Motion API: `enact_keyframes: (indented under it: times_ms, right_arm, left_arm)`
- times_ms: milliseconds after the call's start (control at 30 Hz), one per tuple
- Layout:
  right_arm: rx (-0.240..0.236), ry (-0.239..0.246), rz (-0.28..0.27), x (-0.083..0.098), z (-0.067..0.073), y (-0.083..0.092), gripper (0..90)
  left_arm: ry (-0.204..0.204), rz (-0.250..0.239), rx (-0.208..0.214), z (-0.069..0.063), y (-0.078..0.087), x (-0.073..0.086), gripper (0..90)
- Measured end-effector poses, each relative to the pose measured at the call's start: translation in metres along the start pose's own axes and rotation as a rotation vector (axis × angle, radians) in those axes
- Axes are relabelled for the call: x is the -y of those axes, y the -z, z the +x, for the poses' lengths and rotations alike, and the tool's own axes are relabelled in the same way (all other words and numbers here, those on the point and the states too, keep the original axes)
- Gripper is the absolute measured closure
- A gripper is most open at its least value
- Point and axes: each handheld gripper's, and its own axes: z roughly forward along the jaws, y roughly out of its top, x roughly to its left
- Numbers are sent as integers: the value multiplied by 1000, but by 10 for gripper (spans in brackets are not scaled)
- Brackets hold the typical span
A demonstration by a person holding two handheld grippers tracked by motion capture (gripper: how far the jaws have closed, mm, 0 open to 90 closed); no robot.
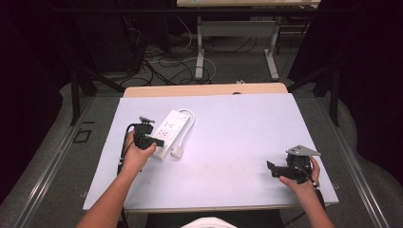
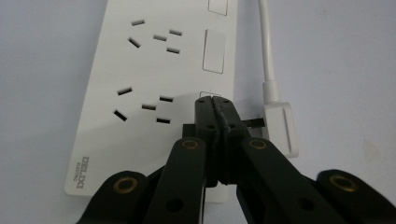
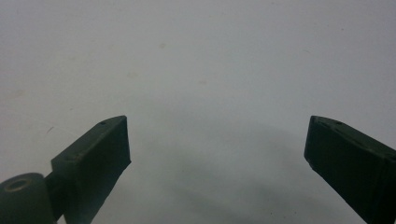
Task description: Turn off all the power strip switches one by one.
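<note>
A white power strip (image 1: 169, 126) lies on the left part of the table, its white cable (image 1: 188, 118) looping round to a flat white plug (image 1: 178, 153) beside its near end. My left gripper (image 1: 158, 142) is over that near end. In the left gripper view its jaws are pressed together, and the left gripper (image 2: 215, 101) tips rest at a rocker switch on the power strip (image 2: 140, 70). The plug (image 2: 281, 126) lies just right of them. My right gripper (image 1: 270, 168) is low at the front right. Seen in its own view, the right gripper (image 3: 217, 140) is wide open over bare table.
The table (image 1: 237, 128) has a pale mat over it, with a wooden edge (image 1: 204, 89) at the back. Behind it, on the floor, are loose cables (image 1: 161, 66) and the legs of another table (image 1: 199, 52). Dark curtains stand at both sides.
</note>
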Motion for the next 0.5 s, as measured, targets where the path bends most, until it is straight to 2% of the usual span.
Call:
enact_keyframes:
  times_ms: [300,500]
  right_arm:
    - [-2,-2,-1,0,0,0,62]
    - [-2,-1,1,0,0,0,62]
  left_arm:
    - [15,-4,6,1,-3,2,900]
    - [-10,10,6,-2,-4,1,900]
